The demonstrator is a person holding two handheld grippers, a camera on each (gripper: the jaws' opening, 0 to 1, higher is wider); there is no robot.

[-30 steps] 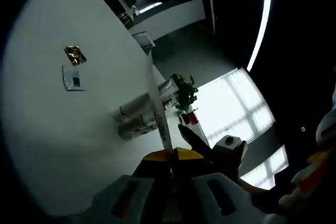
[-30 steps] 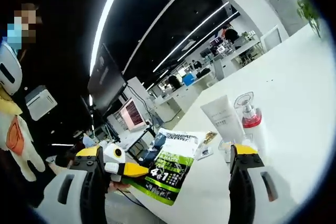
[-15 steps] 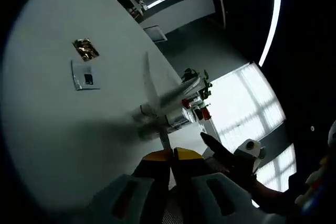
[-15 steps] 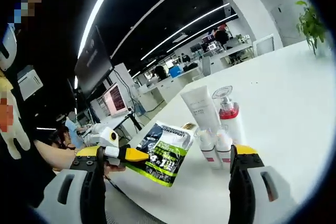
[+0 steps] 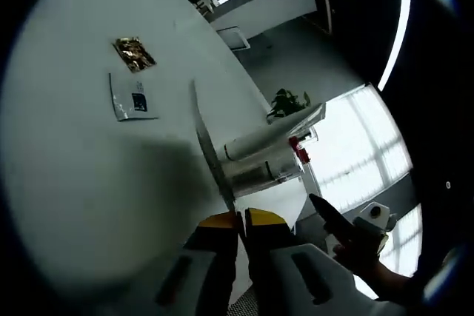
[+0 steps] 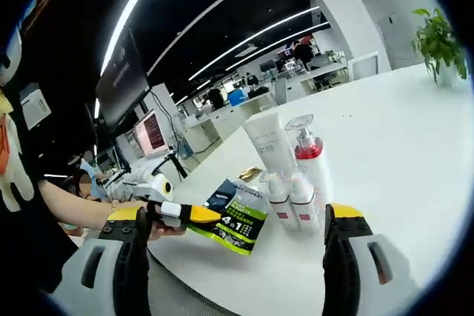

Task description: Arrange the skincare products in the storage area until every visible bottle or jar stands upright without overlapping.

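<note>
**Pouch held edge-on while the bottles stood grouped**

In the left gripper view, the left hand-held gripper [image 5: 241,218] had its yellow-tipped jaws pressed together on the lower edge of a flat pouch [image 5: 209,157], which showed here as a thin blade seen edge-on. Beyond it lay the white surface [image 5: 74,183], with a small gold sachet [image 5: 134,52] and a white sachet [image 5: 134,99] lying flat and well apart from the rest. The white tube [image 5: 274,132] and the bottles beside it appeared sideways only because the camera was rolled. The right hand-held gripper [image 5: 348,229] came in from the lower right.

In the right gripper view, the right hand-held gripper [image 6: 241,220] stood wide, with nothing between its jaws. The left one reached in from the left with the pouch, its green-and-black printed face [image 6: 238,216] turned to the camera. On the surface stood the tube on its cap [image 6: 268,142], a pump bottle [image 6: 308,160] with a red collar, and two small bottles [image 6: 292,197] in front, all upright and close together.

The pouch hung just beside the small bottles, so I judged the main risk to be a swing of its loose end tipping them, as they looked narrow-based and light. Held only by one edge, the pouch could also slip out or flop onto the group and overlap it.
</note>
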